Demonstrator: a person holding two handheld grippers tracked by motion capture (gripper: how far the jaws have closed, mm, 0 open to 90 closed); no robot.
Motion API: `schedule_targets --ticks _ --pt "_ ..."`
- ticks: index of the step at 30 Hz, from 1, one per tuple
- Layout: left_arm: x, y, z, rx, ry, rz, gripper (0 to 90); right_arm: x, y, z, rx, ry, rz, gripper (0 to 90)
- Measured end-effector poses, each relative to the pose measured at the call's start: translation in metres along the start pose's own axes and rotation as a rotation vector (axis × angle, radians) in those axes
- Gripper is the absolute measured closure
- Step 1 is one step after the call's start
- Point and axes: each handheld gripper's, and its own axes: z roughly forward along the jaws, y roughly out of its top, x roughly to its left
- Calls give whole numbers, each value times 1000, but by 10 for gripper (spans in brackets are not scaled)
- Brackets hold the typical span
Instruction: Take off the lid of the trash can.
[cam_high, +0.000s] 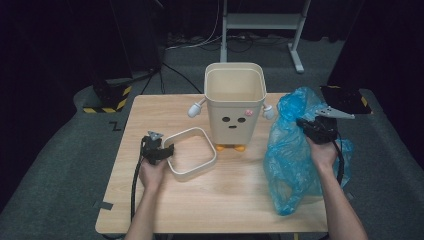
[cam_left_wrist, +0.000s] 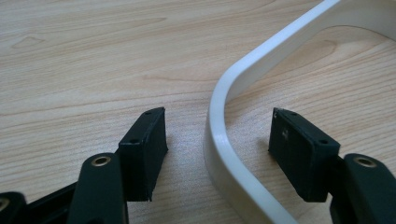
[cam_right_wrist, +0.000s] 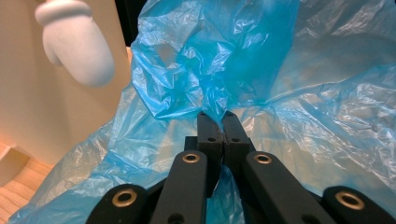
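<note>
here, from the high view, the blue bag (cam_high: 292, 150) lies at the right of the surface (cam_high: 220, 200), beside the cream bin (cam_high: 235, 102). left gripper view: left tongs (cam_left_wrist: 217, 135) released, astride the white frame (cam_left_wrist: 233, 84) (no contact). right gripper view: right tongs (cam_right_wrist: 223, 122) clenched on the bag.

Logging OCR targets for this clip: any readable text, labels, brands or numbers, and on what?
None readable. The bin carries only a drawn face, two eyes and a mouth, with a pink dot, no lettering. The blue bag, white ring and table are unmarked.
</note>
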Motion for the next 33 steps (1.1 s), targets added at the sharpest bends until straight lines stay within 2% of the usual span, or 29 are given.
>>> schedule_targets --ticks 3,11,20,33 --pt "0 0 0 0 0 0 371 -1 3 -4 -3 1 1 894" --pt "0 0 0 0 0 0 370 4 10 -12 -3 -4 -44 894" --pt "0 0 0 1 0 1 371 5 23 -28 -30 12 -48 894" --pt "0 0 0 0 0 0 370 10 31 -40 -44 43 -65 894"
